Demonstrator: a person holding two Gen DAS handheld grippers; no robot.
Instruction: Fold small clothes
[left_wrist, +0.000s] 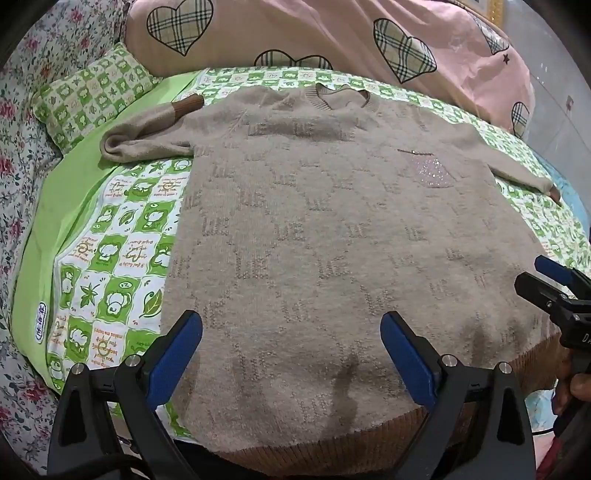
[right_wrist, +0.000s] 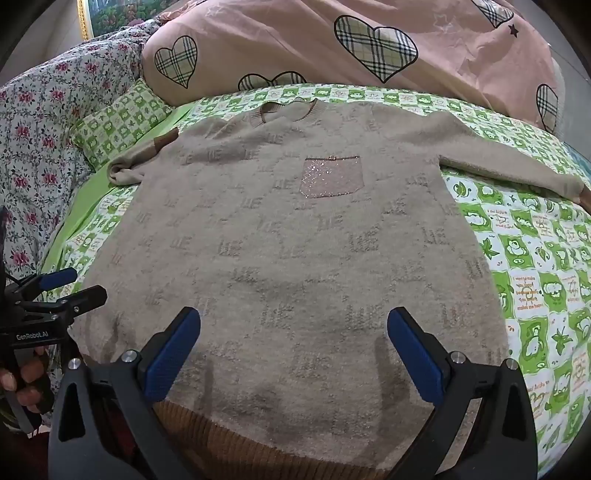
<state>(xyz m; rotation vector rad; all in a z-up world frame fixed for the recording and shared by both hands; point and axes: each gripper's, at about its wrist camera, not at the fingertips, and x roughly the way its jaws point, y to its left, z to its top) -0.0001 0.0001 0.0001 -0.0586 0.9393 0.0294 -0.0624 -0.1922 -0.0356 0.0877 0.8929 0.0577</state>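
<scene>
On green-checked bed (left_wrist: 122, 236): beige sweater (left_wrist: 325, 236) spread flat | left tongs (left_wrist: 291, 328) gaping, empty | right tongs (right_wrist: 293, 325) gaping, empty

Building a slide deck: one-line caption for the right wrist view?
Open right tongs hover above a beige sweater spread flat on a green-checked bedsheet.

Green checked bedsheet (left_wrist: 122, 236); matching pillow (left_wrist: 92, 99); pink heart-print duvet (left_wrist: 295, 33); floral cover (right_wrist: 40, 122).
</scene>
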